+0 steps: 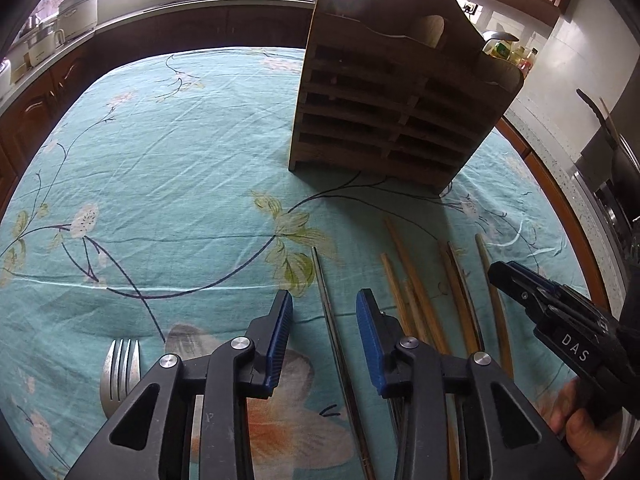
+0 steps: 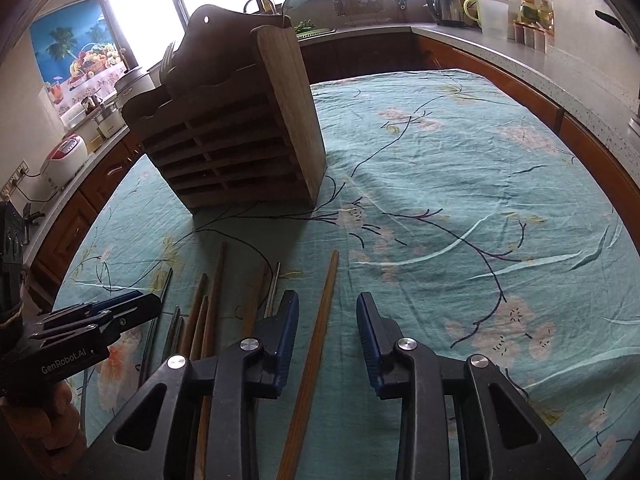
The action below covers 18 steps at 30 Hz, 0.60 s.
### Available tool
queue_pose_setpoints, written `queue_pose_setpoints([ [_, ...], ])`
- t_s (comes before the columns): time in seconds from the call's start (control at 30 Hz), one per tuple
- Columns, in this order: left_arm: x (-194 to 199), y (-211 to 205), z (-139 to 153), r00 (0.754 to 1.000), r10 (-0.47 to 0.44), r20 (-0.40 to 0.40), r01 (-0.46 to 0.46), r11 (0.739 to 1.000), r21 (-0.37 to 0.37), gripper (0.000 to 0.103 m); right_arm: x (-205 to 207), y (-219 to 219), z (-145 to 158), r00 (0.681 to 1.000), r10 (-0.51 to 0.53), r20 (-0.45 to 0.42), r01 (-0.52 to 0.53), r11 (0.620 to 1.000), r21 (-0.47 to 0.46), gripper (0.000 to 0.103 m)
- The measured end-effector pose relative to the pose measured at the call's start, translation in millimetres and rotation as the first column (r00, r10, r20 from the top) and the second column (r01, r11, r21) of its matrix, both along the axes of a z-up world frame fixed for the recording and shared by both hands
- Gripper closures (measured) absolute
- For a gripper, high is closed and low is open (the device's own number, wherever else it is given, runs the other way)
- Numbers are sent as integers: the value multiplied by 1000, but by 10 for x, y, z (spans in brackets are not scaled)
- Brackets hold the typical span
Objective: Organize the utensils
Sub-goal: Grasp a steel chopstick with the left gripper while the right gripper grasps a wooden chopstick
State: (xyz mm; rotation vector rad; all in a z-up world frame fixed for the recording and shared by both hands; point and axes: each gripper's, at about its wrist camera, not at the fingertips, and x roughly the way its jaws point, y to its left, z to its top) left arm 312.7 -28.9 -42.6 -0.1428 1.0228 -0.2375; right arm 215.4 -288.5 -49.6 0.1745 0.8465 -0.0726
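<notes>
My left gripper (image 1: 324,312) hovers low over the teal floral tablecloth (image 1: 180,160), its jaws apart on either side of a metal chopstick (image 1: 326,304) without touching it. A fork (image 1: 120,368) lies to its left and several wooden chopsticks (image 1: 416,292) to its right. My right gripper (image 2: 327,304) is open astride a single wooden chopstick (image 2: 320,340), with a gap on both sides. More chopsticks (image 2: 208,312) lie left of it. A slatted wooden utensil holder (image 1: 384,112) (image 2: 240,132) stands further back. Each view catches the other gripper (image 1: 496,272) (image 2: 152,300) from the side.
A kitchen counter (image 2: 520,52) wraps around the table, carrying a kettle (image 2: 444,0), jars (image 2: 536,12) and a rice cooker (image 2: 66,156). A black pan handle (image 1: 596,112) juts in at the right. Bare cloth stretches left of the holder and right of the chopsticks (image 2: 480,200).
</notes>
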Motion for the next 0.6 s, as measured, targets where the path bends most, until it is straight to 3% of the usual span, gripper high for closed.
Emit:
queue_pose_setpoints([
  [0.23,98,-142,-57,1000,-25,9,24,997,68,72,118,29,-50,1000,2,-23,-3,999,-44,77],
  [0.4,94,-298,-98,998,-52,47,44,986,163,88,195,123,-70,999,28,-41,-32,993,-117,77],
  [0.6,53,-365,-133,995,-67,74,54,984,169,97,210,158,-81,999,22,-45,-28,988,-153,88],
])
